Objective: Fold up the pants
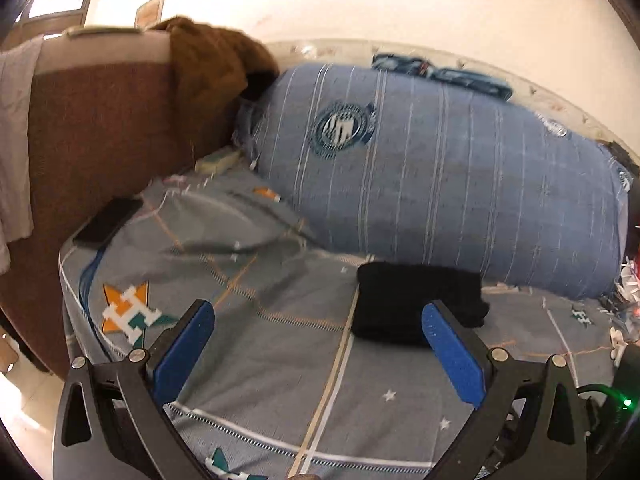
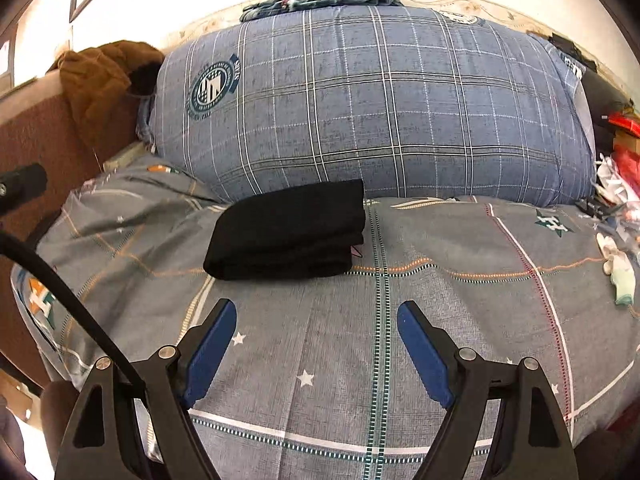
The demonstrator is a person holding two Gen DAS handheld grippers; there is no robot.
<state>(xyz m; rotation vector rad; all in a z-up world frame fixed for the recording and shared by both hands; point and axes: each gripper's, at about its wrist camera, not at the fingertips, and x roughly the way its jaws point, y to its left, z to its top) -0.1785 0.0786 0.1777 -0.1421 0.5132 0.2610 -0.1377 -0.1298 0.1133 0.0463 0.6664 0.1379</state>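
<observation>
The black pants (image 2: 288, 230) lie folded into a small thick rectangle on the grey patterned bedsheet (image 2: 440, 320), just in front of the big blue pillow. They also show in the left wrist view (image 1: 412, 300), partly behind the right blue finger. My left gripper (image 1: 318, 312) is open and empty, held above the sheet to the near left of the pants. My right gripper (image 2: 316, 312) is open and empty, a little short of the pants' near edge.
A large blue checked pillow (image 2: 380, 100) fills the back of the bed. A brown garment (image 1: 216, 64) hangs over the brown headboard (image 1: 100, 128). A dark phone (image 1: 108, 220) lies at the sheet's left corner. Clutter (image 2: 616, 184) sits at the right edge.
</observation>
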